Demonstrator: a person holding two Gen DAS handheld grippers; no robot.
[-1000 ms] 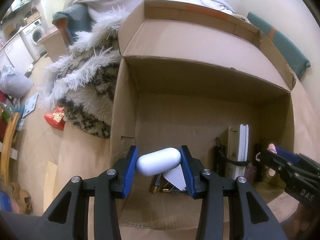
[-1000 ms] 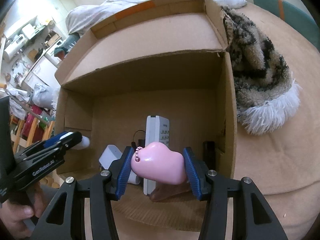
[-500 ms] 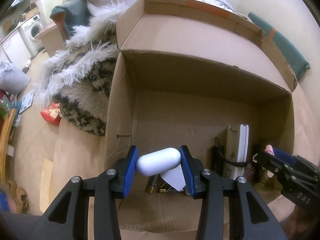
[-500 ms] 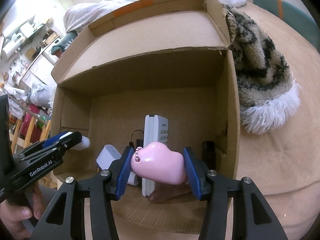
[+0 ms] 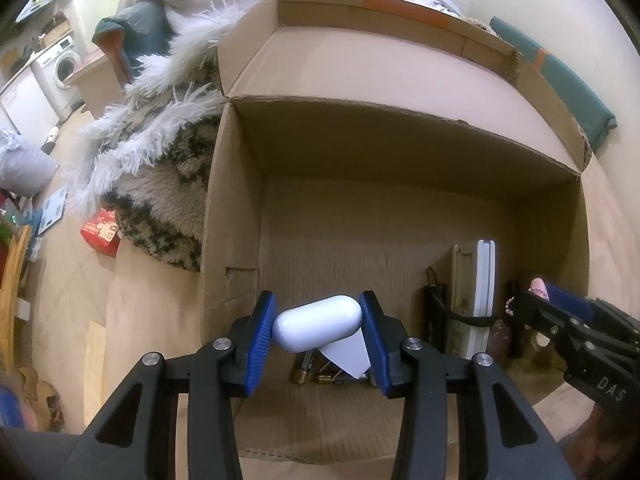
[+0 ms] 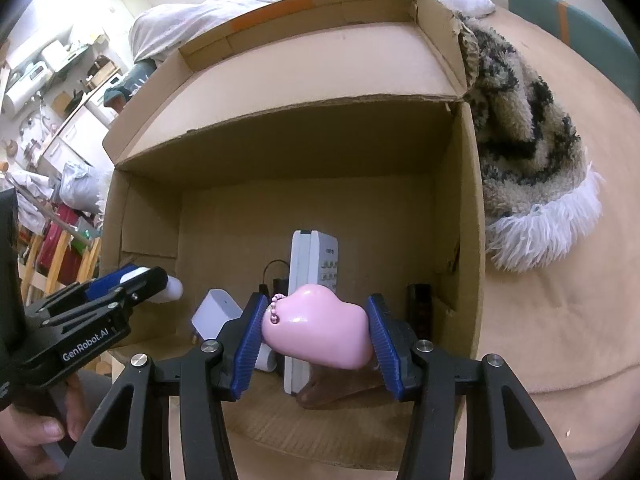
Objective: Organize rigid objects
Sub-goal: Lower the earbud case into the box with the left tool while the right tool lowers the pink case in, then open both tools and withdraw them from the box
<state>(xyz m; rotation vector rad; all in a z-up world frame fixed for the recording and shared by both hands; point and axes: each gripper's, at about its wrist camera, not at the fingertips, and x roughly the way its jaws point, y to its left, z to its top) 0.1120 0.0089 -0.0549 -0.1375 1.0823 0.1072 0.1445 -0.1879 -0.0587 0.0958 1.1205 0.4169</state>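
Observation:
My left gripper (image 5: 318, 330) is shut on a white oval case (image 5: 317, 323) and holds it over the near left part of an open cardboard box (image 5: 232, 208). My right gripper (image 6: 316, 330) is shut on a pink heart-shaped case (image 6: 316, 332) with a bead chain, held over the box's near right part (image 6: 460, 208). Each gripper shows in the other's view, the right one in the left wrist view (image 5: 560, 320) and the left one in the right wrist view (image 6: 100, 300). In the box stand a white remote (image 6: 314, 268), a white plug adapter (image 6: 216, 314) and batteries (image 5: 304, 368).
A shaggy black-and-cream blanket (image 5: 160, 160) lies left of the box and shows in the right wrist view (image 6: 528, 152) on the box's right. The box sits on a beige cushion (image 6: 560, 300). A red packet (image 5: 100, 232) lies on the floor. The far flap (image 5: 360, 64) is folded back.
Both grippers have moved a little closer to the box and slightly lower into its opening. Both keep hold of their objects.

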